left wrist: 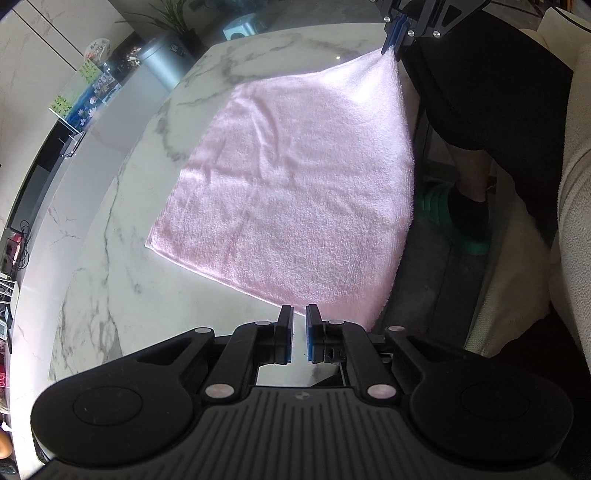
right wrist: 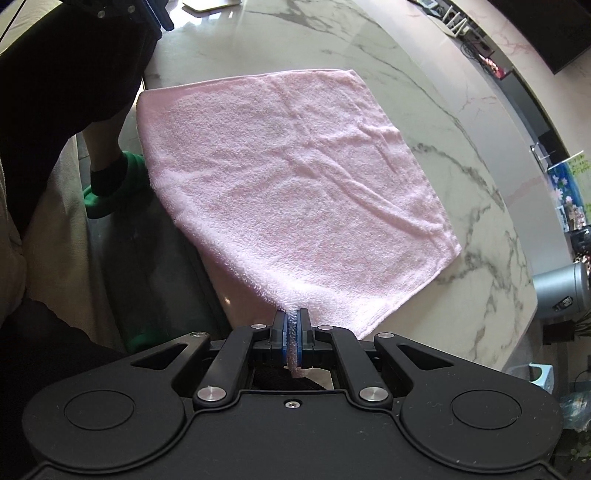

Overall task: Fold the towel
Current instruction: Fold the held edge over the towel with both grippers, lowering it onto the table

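A pink towel [left wrist: 295,184] [right wrist: 295,184] lies spread in one layer on the white marble table [left wrist: 110,258] [right wrist: 461,129]. One side of it overhangs the table edge nearest the person. My right gripper [right wrist: 293,312] [left wrist: 393,48] is shut on one corner, with pink cloth pinched between its blue pads and that corner pulled slightly up. My left gripper [left wrist: 299,308] [right wrist: 166,22] hovers over the towel's edge near the opposite corner on the same side. Its jaws are almost together, with only a thin slit and no cloth visible between them.
A person's dark-clothed leg and green slipper [left wrist: 461,221] [right wrist: 114,192] stand beside the table edge, next to a cream sofa [left wrist: 576,184]. A grey cylindrical bin [left wrist: 162,66] [right wrist: 561,288] and a cluttered shelf [left wrist: 85,96] lie beyond the table's far side.
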The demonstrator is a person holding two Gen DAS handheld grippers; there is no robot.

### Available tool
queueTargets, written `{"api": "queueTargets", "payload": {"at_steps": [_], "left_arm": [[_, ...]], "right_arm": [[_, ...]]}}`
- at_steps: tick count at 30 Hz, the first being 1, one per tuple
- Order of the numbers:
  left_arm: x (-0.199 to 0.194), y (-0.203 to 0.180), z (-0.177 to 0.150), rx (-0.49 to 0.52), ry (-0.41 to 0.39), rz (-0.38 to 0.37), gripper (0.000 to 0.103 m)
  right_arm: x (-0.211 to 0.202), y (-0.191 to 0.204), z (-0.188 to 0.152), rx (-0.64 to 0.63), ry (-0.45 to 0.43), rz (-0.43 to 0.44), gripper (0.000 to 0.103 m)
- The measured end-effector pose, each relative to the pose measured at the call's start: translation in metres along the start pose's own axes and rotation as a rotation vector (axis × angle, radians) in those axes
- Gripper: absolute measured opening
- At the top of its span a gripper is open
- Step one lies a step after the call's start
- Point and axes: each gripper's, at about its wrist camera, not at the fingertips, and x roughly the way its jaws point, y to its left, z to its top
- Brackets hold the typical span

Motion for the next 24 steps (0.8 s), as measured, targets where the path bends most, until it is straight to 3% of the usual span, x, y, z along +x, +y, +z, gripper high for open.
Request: {"api": "queueTargets", "payload": {"at_steps": [6, 8, 13, 18, 24], "left_arm": [[0.005, -0.005, 0.003, 0.033, -0.026, -0.047, 0.009], [0.008, -0.014, 0.007, 0.083, -0.042, -0.071, 0.020], [0.024, -0.037, 0.021, 0.196, -0.054, -0.113, 0.033], [0.042, -0.050, 0.034, 0.249, -0.059, -0.172, 0.035], [0.066, -0.054, 0.038, 0.221, -0.015, -0.180, 0.035]], "right_arm": [[0.006, -0.001, 0.003, -0.029, 0.020, 0.010, 0.002], [0.008, -0.002, 0.005, -0.030, 0.024, 0.007, 0.002], [0.014, -0.018, 0.012, 0.011, 0.019, -0.007, 0.002], [0.025, -0.035, 0.019, 0.032, 0.026, -0.017, 0.002], [0.024, -0.042, 0.022, 0.041, 0.010, -0.018, 0.002]]}}
